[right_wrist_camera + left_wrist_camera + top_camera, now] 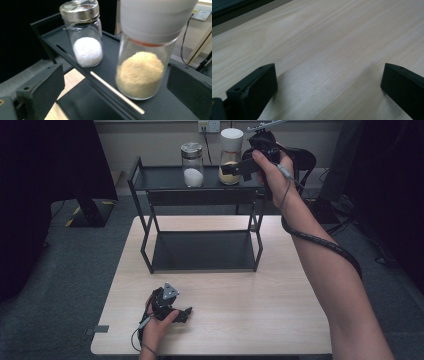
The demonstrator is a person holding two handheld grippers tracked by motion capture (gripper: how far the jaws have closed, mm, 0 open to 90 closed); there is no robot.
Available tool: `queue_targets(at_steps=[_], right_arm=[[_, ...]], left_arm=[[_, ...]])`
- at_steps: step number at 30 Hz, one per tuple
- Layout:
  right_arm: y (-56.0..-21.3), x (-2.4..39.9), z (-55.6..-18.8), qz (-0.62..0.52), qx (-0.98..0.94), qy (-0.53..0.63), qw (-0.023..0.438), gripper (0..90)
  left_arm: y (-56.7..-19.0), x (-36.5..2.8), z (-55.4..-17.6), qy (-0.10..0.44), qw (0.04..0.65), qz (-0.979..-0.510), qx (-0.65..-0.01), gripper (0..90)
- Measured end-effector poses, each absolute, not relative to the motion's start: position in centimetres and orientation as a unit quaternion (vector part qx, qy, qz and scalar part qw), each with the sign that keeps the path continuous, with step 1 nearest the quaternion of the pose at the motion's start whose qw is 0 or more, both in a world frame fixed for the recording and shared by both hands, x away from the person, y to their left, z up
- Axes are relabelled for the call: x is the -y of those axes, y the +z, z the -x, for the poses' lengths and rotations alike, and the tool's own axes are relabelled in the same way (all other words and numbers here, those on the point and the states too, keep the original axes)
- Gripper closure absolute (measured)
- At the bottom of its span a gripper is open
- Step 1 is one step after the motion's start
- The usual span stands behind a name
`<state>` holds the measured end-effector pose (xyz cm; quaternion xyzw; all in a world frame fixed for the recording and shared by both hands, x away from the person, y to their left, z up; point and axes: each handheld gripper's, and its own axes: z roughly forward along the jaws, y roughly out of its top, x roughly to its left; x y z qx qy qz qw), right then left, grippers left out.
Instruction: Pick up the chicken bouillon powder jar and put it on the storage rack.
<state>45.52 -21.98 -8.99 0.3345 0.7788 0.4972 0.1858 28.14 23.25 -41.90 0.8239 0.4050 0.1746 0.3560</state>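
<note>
A black two-tier rack [160,179] stands at the far side of the table. Two glass jars are on its top shelf [170,110]. One has a white cap and yellow powder [230,157] [143,70]; the other has a metal lid and white grains [192,165] [86,47]. My right gripper [231,169] [115,75] is held up at the shelf, open, with the yellow-powder jar just ahead between its wide jaws and neither pad on the glass. My left gripper [186,313] [329,75] rests open on the wood near the front edge, holding nothing.
The rack's lower shelf [202,251] is bare. The light wooden table [250,320] has free room in front of the rack. A wall socket with a cable [208,126] sits behind the jars, and dark stands are on the floor at both sides.
</note>
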Motion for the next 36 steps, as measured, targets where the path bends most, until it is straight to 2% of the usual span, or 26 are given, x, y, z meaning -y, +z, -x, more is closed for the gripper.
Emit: queue_targets(at_steps=[36], right_arm=[[-15.3,22.6,-42.2,-0.314,-0.784,0.514,0.15,0.8]], left_arm=[[-41.9,-23.2,-28.1,0.175,0.357,-0.823,-0.406,0.0]])
